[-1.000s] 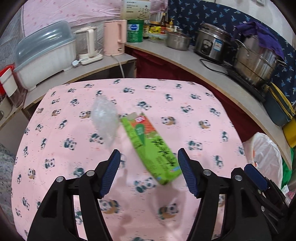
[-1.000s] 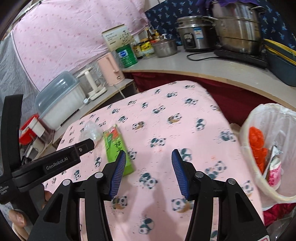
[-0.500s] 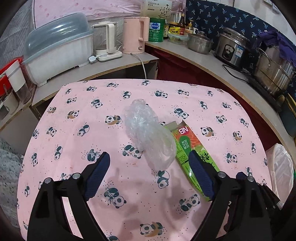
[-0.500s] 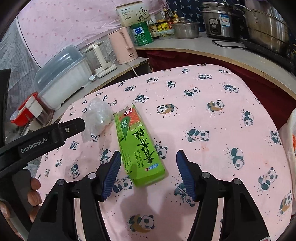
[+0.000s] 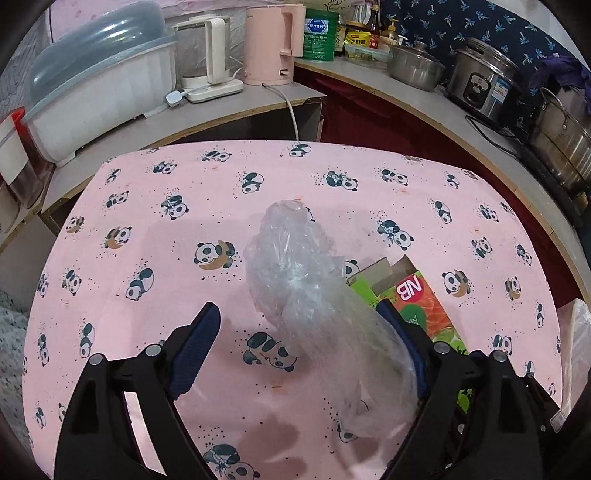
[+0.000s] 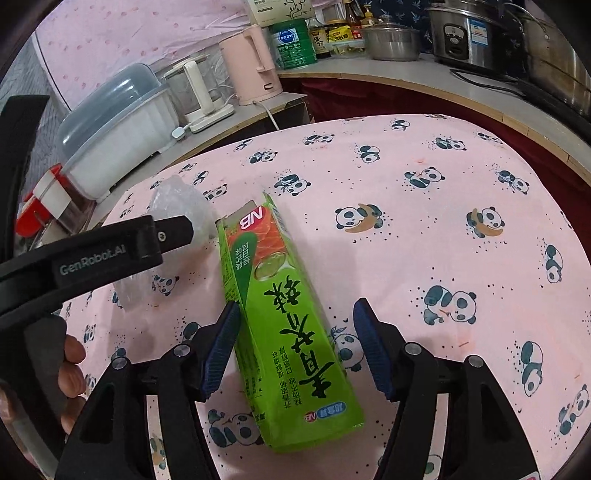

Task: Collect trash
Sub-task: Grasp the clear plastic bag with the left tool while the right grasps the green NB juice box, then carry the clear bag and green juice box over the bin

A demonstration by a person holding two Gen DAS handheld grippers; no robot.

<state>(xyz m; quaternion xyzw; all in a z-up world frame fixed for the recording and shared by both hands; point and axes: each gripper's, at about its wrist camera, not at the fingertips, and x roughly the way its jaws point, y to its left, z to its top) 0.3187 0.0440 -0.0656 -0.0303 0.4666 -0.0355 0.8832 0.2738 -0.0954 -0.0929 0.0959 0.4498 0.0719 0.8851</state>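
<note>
Two bits of trash are on the surface, which has a pink panda-print cloth over it: a crumpled clear plastic bag and a green drink carton lying flat on its side, its torn-open top pointing to the far side. They lie just beside each other, bag on the left, carton on the right.

Left tongs are spread wide and down around the near end of the bag. The bag sits between the blue pads and looks pressed up against the right pad, while the left pad is well clear of it. Nothing is gripped.

Right tongs are also spread wide, straddling the middle of the carton. The left pad is right at the carton's edge, maybe touching, hard to say for sure. The right pad is clear of it. So not clamped on anything either.

From the right wrist view you can see the left tool's black arm reaching in over the bag, with the person's fingers wrapped around its handle.

Far side there's a counter with a pink kettle, a white kettle, a green tin, a lidded white bin and a rice cooker.
</note>
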